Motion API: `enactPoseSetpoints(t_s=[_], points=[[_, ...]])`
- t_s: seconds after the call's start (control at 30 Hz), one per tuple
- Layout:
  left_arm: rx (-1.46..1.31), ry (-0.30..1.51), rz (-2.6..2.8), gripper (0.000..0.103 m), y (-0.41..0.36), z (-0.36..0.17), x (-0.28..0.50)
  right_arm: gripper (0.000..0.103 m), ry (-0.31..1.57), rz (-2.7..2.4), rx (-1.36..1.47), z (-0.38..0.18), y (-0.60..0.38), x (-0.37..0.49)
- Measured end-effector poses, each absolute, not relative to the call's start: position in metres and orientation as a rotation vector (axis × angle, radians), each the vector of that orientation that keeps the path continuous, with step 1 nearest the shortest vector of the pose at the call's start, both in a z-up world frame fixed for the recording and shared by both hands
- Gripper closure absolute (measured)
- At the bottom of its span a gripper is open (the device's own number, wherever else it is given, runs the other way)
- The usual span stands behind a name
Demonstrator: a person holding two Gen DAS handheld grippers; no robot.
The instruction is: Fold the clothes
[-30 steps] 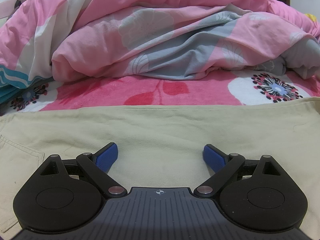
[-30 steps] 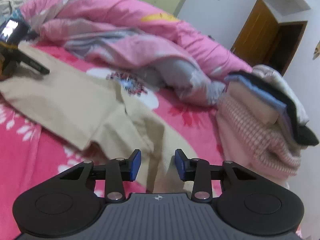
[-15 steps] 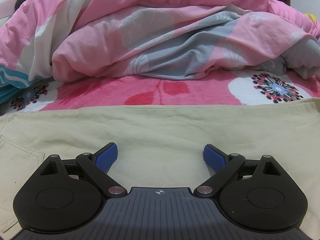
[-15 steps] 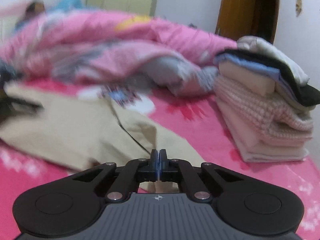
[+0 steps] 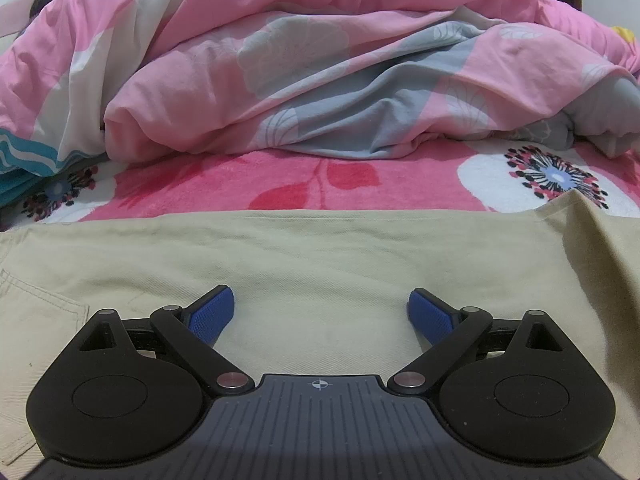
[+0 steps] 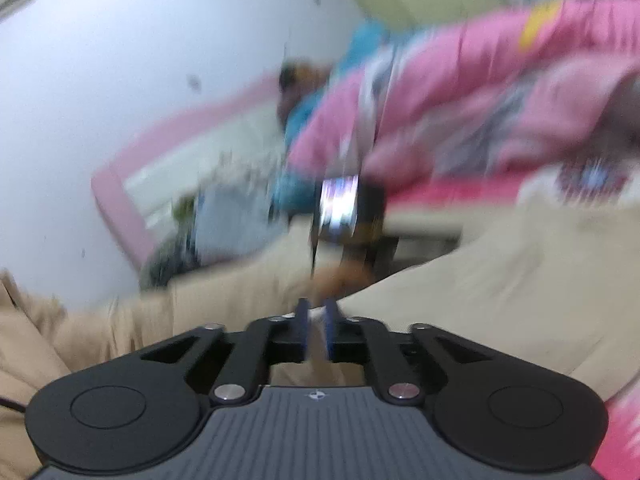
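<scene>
Beige trousers: spread on the bed. Left hand-held gripper: fingers spread wide, resting on the cloth, likely pinning it. Right hand-held gripper: pinching a trouser fold, apparently carrying it over.

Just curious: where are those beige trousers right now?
In the left wrist view, the beige trousers lie flat on the pink floral bedspread, under the open left gripper.
</scene>
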State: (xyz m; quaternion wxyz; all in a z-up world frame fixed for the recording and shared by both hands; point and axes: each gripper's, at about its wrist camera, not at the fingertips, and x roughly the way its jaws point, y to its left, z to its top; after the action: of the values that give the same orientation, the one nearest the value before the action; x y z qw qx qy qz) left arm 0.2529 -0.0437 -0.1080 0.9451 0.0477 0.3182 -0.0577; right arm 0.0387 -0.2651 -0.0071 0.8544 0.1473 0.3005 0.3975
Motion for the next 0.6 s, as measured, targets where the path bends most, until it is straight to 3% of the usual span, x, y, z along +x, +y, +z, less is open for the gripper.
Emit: enactPoseSetpoints(t_s=[0.03,0.17,0.27,0.4,0.6], points=[[0.097,0.648,-0.117,0.007,-0.044,-0.108,0.253,0.060,0.668,0.840,0.299,-0.013,-0.260,0.038],[0.097,0.649,-0.117,0.007,-0.043,-0.108,0.253,0.054,0.618,0.812,0.301,-0.006,-0.291,0.022],[0.097,0.649,-0.118,0.007,-0.043,-0.108,0.253,0.038,0.523,0.701,0.364,0.009,-0.344,0.015],[0.097,0.649,-0.117,0.007,-0.043,-0.108,0.253,0.038,0.439,0.342,0.617,0.019,-0.460,0.020],[0.097,0.650,-0.115,0.006,-0.044,-0.108,0.253,0.049,0.610,0.124,0.588,-0.009,-0.507,0.060]])
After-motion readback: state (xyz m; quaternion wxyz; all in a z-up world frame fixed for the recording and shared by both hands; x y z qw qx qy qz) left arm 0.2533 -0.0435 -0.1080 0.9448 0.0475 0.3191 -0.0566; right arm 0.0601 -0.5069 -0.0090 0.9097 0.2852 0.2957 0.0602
